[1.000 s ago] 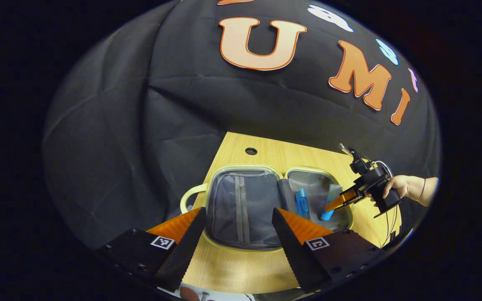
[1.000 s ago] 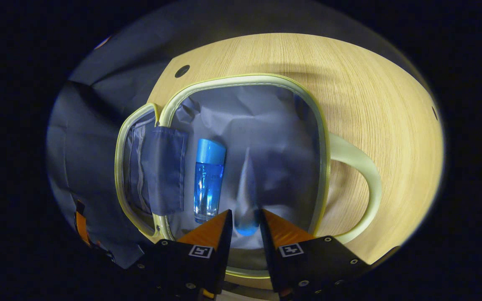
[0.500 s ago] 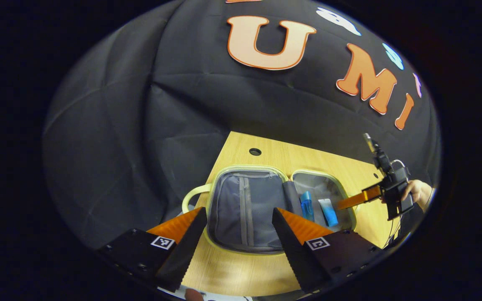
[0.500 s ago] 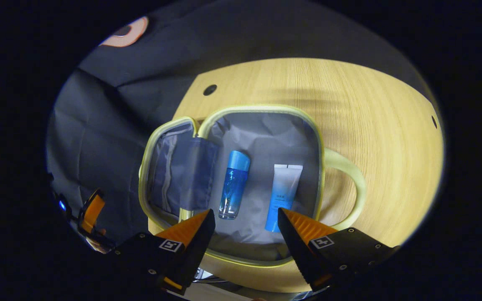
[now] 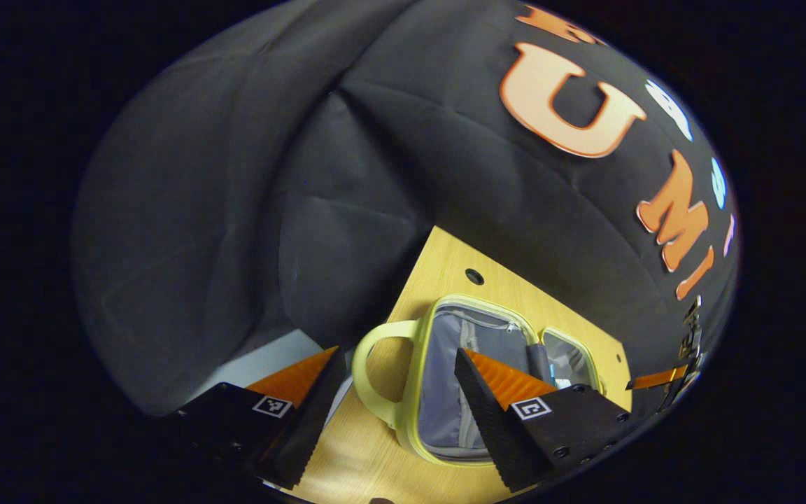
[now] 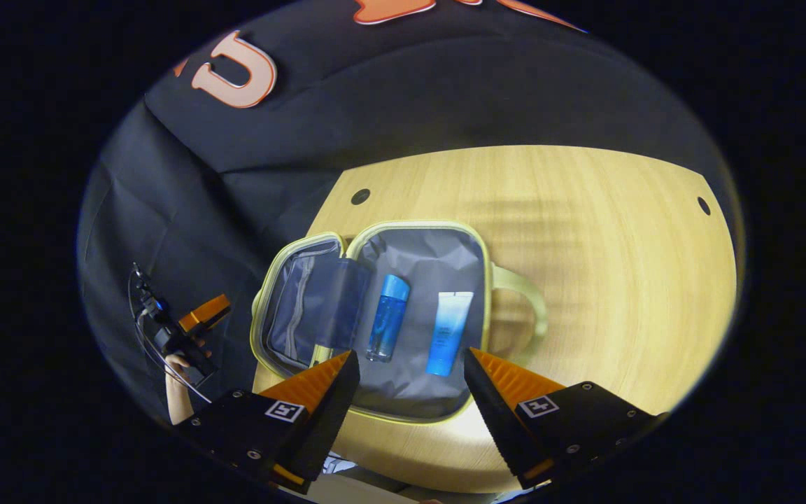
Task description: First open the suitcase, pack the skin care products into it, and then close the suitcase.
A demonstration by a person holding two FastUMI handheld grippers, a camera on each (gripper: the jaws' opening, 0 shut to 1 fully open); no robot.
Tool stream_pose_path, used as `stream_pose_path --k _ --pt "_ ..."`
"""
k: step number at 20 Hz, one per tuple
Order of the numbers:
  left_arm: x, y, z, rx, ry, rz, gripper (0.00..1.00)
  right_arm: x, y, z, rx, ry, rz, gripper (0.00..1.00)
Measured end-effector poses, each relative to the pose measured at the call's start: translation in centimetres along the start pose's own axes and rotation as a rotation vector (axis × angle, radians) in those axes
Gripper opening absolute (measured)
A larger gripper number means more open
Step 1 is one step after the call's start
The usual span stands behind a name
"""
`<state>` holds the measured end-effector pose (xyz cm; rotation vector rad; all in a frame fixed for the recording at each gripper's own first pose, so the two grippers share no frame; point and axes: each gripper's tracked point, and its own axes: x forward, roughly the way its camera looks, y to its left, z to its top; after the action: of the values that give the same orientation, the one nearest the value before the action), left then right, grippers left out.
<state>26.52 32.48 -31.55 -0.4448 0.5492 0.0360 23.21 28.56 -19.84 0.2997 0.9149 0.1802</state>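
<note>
Pale-green trim rims the open suitcase point(image 6: 375, 308), which lies flat toward the table's point(image 6: 585, 245) left edge; in its right half, a blue bottle point(image 6: 387, 327) and a tube point(image 6: 449, 333) lie side by side, apart. The right gripper point(image 6: 410, 388) hangs released above the suitcase's near rim, grasping nothing; the left gripper point(image 5: 396, 392) is likewise spread and empty, over the handle point(image 5: 375, 371) at the table's left edge.

No readable text showing anywhere, square black-and-white coded markers sitting on the right gripper point(image 6: 410, 378) and on the left gripper point(image 5: 396, 381), faint print on the tube point(image 6: 449, 323) lying in the suitcase point(image 6: 445, 406) staying too small to read
</note>
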Motion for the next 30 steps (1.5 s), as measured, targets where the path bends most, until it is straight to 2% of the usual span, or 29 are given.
stream_pose_path --k 3,7,12,13,14,16,18,20,21,25,30 --pt "2.4 1.8 -0.9 -0.184 -0.015 -0.063 0.97 -1.2 -1.0 0.0 0.094 -0.020 0.002 0.95" --pt "4.7 4.4 -2.2 -0.387 -0.015 -0.058 0.98 -1.9 -3.9 -0.2 0.147 -0.031 -0.062 0.96" --pt "5.9 2.7 -3.0 -0.488 -0.006 -0.152 0.95 -2.2 -4.9 -1.1 0.189 -0.016 -0.074 0.96" --pt "6.2 2.6 -3.1 -0.488 -0.002 -0.157 1.00 -2.1 -5.0 -1.2 0.199 -0.013 -0.074 0.96" --pt "6.5 2.4 -3.2 -0.483 0.003 -0.156 0.94 -2.1 -5.1 -1.4 0.205 -0.013 -0.073 0.96" --pt "7.1 2.6 -3.4 -0.457 0.016 -0.128 0.65 -2.2 -5.4 -1.6 0.210 -0.012 -0.076 0.96" --pt "7.8 3.6 -4.4 -0.418 0.048 -0.053 0.24 -2.4 -5.4 -1.5 0.208 -0.017 -0.076 0.95" --pt "7.7 2.9 -4.2 -0.368 0.053 -0.045 0.15 -2.5 -5.5 -1.2 0.204 -0.028 -0.072 0.96" --pt "7.2 2.1 -3.7 -0.313 0.045 -0.047 0.11 -2.5 -5.5 -1.1 0.205 -0.034 -0.069 0.96" --pt "3.7 -0.3 -0.2 -0.038 0.019 0.001 0.10 -2.7 -5.9 0.0 0.204 -0.077 -0.070 0.95" --pt "-1.5 -9.2 5.1 0.166 -0.061 -0.052 0.10 -4.2 -7.2 1.5 0.170 -0.180 -0.108 0.96"
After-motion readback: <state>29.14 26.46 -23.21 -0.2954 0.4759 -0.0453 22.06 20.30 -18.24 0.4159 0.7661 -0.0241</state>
